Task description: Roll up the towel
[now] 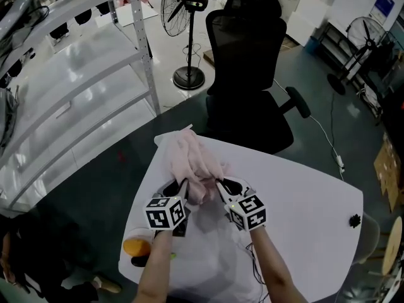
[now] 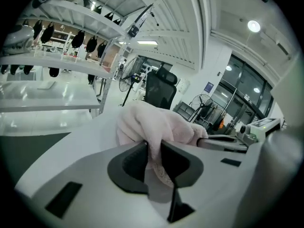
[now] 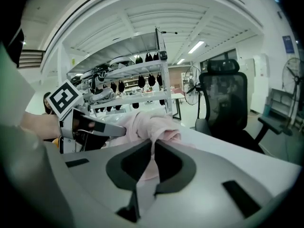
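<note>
Holds the pale pink fluffy cloth towel (image 1: 192, 160) bunched in a heap on the white round-cornered table (image 1: 303, 219), toward its far left corner. Pinches the heap's near edge with the left gripper (image 1: 179, 186), jaws clamped on a thick fold. Does likewise with the right gripper (image 1: 222, 185) just beside it, jaws pressed nearly together on thin cloth. Leaves what may be an orange ball (image 1: 135, 246), blurred, at the table's left edge.
</note>
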The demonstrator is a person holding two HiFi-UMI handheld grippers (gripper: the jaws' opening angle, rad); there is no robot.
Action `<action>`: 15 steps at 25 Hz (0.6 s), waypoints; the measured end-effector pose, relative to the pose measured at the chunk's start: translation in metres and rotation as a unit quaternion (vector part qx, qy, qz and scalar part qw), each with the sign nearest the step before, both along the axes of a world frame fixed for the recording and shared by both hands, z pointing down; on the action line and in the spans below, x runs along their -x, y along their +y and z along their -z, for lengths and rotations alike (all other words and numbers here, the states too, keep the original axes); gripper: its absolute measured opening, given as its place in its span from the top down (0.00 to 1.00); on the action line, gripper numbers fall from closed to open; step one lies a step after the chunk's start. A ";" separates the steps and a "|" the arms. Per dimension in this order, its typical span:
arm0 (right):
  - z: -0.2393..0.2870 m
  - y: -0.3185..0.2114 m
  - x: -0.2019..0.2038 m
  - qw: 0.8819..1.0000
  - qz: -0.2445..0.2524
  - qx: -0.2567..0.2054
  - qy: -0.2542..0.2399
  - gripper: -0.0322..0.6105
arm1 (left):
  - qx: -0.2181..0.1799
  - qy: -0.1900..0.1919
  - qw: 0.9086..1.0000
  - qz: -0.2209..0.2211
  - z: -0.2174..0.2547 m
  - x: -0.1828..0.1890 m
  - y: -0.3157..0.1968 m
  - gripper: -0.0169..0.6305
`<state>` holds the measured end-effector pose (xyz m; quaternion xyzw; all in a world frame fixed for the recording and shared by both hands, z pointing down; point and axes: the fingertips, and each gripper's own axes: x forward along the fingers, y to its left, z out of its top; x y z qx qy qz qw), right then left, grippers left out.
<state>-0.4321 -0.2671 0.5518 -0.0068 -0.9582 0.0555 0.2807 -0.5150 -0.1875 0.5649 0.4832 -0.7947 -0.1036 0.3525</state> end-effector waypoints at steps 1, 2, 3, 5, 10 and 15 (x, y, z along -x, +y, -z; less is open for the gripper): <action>0.004 -0.003 -0.002 1.000 -0.005 -0.004 -0.002 0.90 | -0.003 -0.007 1.000 -0.007 0.005 -0.003 -0.002 0.85; 0.007 -0.007 -0.005 1.000 -0.012 -0.007 -0.005 0.90 | -0.006 -0.013 1.000 -0.014 0.009 -0.006 -0.004 0.85; 0.011 -0.010 -0.008 1.000 -0.019 -0.011 -0.008 0.90 | -0.008 -0.018 1.000 -0.020 0.013 -0.010 -0.006 0.85; 0.020 -0.016 -0.014 0.999 -0.030 -0.019 -0.014 0.90 | -0.012 -0.024 0.999 -0.029 0.022 -0.016 -0.008 0.86; 0.049 -0.022 -0.026 0.998 -0.037 -0.034 -0.033 0.91 | -0.025 -0.045 0.997 -0.053 0.047 -0.033 -0.012 0.86; 0.087 -0.024 -0.048 0.996 -0.038 -0.052 -0.063 0.91 | -0.031 -0.078 0.993 -0.087 0.078 -0.065 -0.015 0.86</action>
